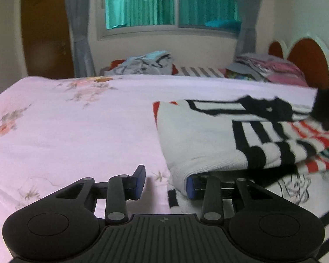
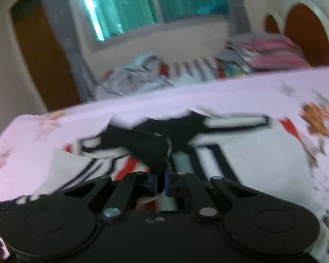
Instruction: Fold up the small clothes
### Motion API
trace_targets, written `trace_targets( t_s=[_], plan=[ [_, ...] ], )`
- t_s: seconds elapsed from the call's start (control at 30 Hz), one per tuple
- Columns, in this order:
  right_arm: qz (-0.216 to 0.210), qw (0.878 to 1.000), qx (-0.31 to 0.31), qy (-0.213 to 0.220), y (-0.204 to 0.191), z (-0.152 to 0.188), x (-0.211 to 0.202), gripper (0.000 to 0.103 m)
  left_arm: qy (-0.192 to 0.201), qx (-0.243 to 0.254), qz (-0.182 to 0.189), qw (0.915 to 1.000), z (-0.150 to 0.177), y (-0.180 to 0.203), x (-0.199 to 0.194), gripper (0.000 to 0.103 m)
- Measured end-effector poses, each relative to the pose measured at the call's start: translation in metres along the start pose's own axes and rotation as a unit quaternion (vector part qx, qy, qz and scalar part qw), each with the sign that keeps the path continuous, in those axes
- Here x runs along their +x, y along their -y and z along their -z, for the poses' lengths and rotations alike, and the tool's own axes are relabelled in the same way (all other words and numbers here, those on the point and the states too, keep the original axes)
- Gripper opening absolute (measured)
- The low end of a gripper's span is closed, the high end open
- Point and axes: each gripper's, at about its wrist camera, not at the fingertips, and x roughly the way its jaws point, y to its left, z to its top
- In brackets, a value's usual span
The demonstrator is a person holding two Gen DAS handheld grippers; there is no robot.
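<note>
A small white garment (image 1: 208, 135) with black bands and red stripes lies partly folded on the pink floral bedsheet (image 1: 76, 120). My left gripper (image 1: 165, 185) is open at the garment's near left corner; its right finger (image 1: 192, 186) lies under the white fold, its left finger (image 1: 139, 180) rests over bare sheet. In the right wrist view my right gripper (image 2: 161, 185) is shut on a black part of the same garment (image 2: 151, 146) and holds it lifted over the striped cloth (image 2: 241, 153). That view is blurred.
A heap of other clothes (image 1: 142, 64) and a stack of folded items (image 1: 263, 68) lie at the bed's far side, below the window (image 1: 173, 2). A red-and-white headboard (image 1: 304, 59) stands at the right. A brown door (image 1: 46, 32) is at the left.
</note>
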Motion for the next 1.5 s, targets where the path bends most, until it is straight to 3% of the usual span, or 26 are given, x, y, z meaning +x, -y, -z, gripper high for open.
trace_targets(
  t_s=[0.07,0.27,0.37,0.5,0.57,0.67,0.77,0.83,0.9,0.97,1.1,1.2,1.27,1.33,1.4,1.43,1.5],
  plan=[
    [-0.009,0.998,0.031,-0.047,0.015,0.009,0.013,0.007,-0.007,0.009,0.002,0.9999,0.006,0.003,0.000,0.032],
    [-0.015,0.997,0.070,-0.032,0.033,0.012,0.006,0.025,-0.016,0.001,0.029,0.9995,0.008,0.003,-0.010,0.032],
    [-0.020,0.997,0.063,-0.030,0.032,0.010,0.005,0.009,-0.018,0.019,0.026,0.9993,0.009,0.014,-0.006,0.032],
    [0.005,0.999,0.024,0.048,0.024,-0.009,-0.018,0.007,-0.014,0.048,0.008,0.9987,0.007,0.015,-0.004,0.033],
    [0.013,0.998,0.014,0.063,0.027,-0.018,-0.023,0.007,-0.012,0.050,0.001,0.9987,0.003,0.014,-0.004,0.041],
    [0.032,0.999,-0.013,0.024,0.029,-0.013,-0.006,0.007,-0.004,0.054,-0.008,0.9985,0.003,0.013,-0.007,0.040],
    [0.027,0.999,0.004,-0.030,0.036,0.005,0.013,0.007,-0.005,0.063,-0.003,0.9980,0.012,0.009,-0.010,0.034],
    [0.012,0.999,0.016,-0.035,0.039,0.010,0.012,0.010,-0.004,0.053,0.002,0.9986,0.015,0.004,-0.011,0.034],
    [0.007,0.999,0.038,-0.027,0.046,0.010,0.006,0.022,-0.007,0.046,0.002,0.9989,0.014,0.003,-0.011,0.034],
    [-0.004,0.998,0.065,-0.023,0.057,0.007,0.001,0.023,-0.013,0.022,0.005,0.9997,0.012,-0.002,-0.009,0.034],
    [-0.014,0.997,0.057,-0.056,0.060,0.013,0.006,0.023,-0.029,-0.031,0.024,0.9988,0.013,-0.012,-0.007,0.034],
    [-0.009,0.998,0.042,-0.047,0.059,0.011,0.002,0.013,-0.048,-0.052,0.047,0.9963,0.009,-0.020,-0.015,0.035],
    [-0.007,0.999,0.038,-0.036,0.059,0.009,-0.002,0.012,-0.060,-0.070,0.061,0.9939,0.007,-0.027,-0.023,0.039],
    [-0.022,0.998,0.049,-0.034,0.063,0.007,-0.010,0.017,-0.059,-0.098,0.075,0.9906,0.006,-0.036,-0.034,0.050],
    [-0.034,0.997,0.061,-0.030,0.068,0.006,-0.016,0.050,-0.049,-0.117,0.072,0.9893,0.004,-0.044,-0.047,0.064],
    [-0.033,0.997,0.063,-0.021,0.070,0.006,-0.020,0.058,-0.042,-0.120,0.068,0.9896,0.001,-0.047,-0.052,0.066],
    [-0.029,0.997,0.062,-0.021,0.073,0.003,-0.019,0.059,-0.044,-0.127,0.069,0.9885,-0.007,-0.049,-0.046,0.068]
  ],
)
